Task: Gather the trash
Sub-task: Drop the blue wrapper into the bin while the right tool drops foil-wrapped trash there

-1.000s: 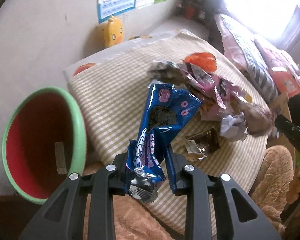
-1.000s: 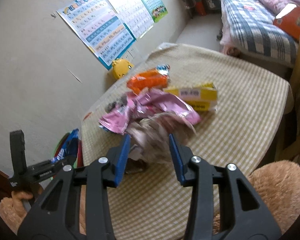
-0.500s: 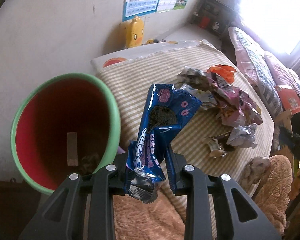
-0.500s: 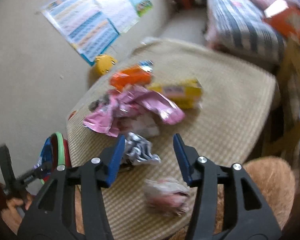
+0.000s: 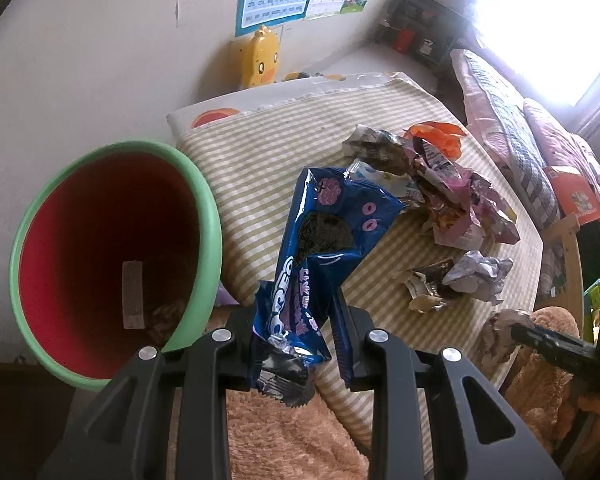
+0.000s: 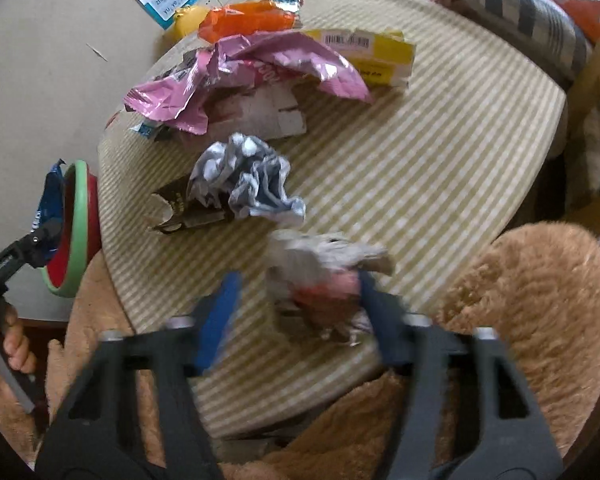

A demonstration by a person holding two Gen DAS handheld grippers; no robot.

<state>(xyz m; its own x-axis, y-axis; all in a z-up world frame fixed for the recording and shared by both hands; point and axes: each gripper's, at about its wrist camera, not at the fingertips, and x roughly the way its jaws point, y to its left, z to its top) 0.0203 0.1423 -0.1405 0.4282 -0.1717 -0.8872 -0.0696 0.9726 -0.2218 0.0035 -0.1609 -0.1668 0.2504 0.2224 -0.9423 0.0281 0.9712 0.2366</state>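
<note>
Risk, as we judge it: left gripper [image 5: 296, 344] clenches blue wrapper [image 5: 324, 240] at 3 o'clock of bin [image 5: 116, 256]; right gripper [image 6: 296, 312], blurred, seemingly closing loosely about crumpled wad [image 6: 320, 276] at the table [image 6: 420, 160] edge; it may slip.

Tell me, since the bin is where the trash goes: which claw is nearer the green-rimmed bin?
Left. The left claw, gripping the blue Oreo wrapper, sits right beside the green-rimmed bin. The right claw is further along the table edge, around a crumpled wad.
</note>
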